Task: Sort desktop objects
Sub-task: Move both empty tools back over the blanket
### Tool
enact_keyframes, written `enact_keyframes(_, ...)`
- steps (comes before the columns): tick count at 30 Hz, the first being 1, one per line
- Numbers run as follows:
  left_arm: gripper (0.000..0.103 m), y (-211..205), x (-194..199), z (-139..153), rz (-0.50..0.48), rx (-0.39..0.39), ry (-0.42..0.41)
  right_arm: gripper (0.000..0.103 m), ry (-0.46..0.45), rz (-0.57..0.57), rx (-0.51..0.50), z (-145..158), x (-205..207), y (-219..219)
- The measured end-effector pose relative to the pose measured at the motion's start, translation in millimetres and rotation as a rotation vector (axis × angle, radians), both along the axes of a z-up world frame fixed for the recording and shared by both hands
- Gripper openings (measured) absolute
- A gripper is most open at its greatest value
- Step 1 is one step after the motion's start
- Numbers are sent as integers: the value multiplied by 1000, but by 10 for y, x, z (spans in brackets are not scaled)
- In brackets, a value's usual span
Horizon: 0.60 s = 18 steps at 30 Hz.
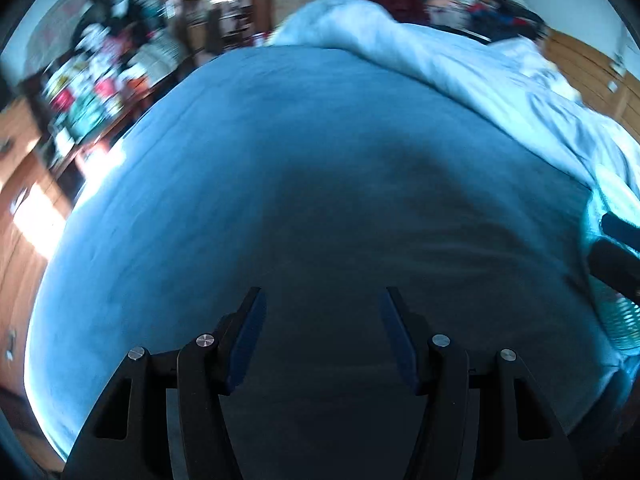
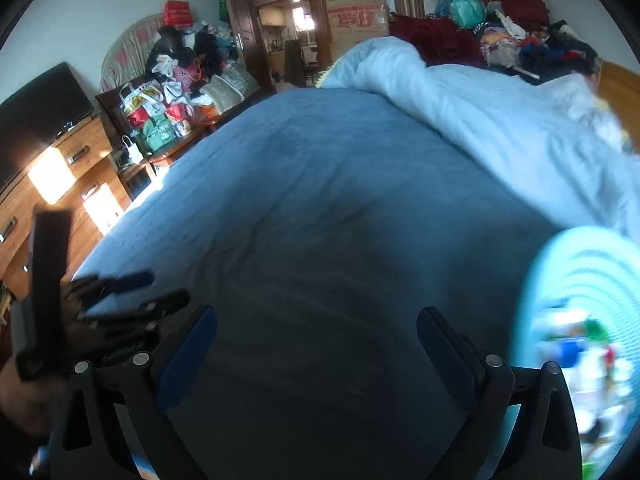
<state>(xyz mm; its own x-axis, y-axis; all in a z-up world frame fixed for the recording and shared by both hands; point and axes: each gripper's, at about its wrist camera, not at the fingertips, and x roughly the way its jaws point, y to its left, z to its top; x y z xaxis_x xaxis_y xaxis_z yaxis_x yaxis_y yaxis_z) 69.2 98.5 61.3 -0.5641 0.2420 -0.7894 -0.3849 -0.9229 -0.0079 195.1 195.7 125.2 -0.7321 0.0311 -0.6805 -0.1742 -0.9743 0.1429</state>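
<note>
My left gripper (image 1: pixel 323 292) hangs open over the dark blue blanket (image 1: pixel 280 160) of a bed, with nothing between its fingers. At the right edge of the left wrist view are a teal mesh basket (image 1: pixel 624 320) and the dark fingers of my right gripper (image 1: pixel 600 236). In the right wrist view my right gripper (image 2: pixel 317 312) stands wide open above the same blanket (image 2: pixel 320 180), holding nothing. The teal basket (image 2: pixel 580 264) lies to its right, with several blurred small items inside. The left gripper (image 2: pixel 166 288) shows at the lower left, open, held by a hand.
A rumpled pale blue duvet (image 2: pixel 500 120) covers the far right of the bed. Left of the bed stand a wooden dresser (image 2: pixel 80 152) with a TV (image 2: pixel 36 108) and a heap of bags (image 2: pixel 168 100). Clothes (image 2: pixel 520 40) and a cardboard box (image 2: pixel 356 12) lie beyond.
</note>
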Motion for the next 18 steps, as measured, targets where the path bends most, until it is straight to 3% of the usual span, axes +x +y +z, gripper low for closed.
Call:
enact_keyframes(7,53,-379,-115,-294,105,83,36,103,-44,-31,57,-608,-516,-629)
enact_keyframes(12,53,-440,-146,-393,138,92,48,103,-128,-152,20,-804,-672,-526)
enact_keyframes(14,57,-448,-195,-425,144,76,50,103,-150,-181,41,-855,-726,-505)
enact_keyframes(16,58,-351,-217,-478,139,-6,48,103,-215,-181,86,-953,-830,-558)
enact_keyframes(18,60,-376,-221,-470,145,-8,47,103,-217,-182,89,-949,-825,-555)
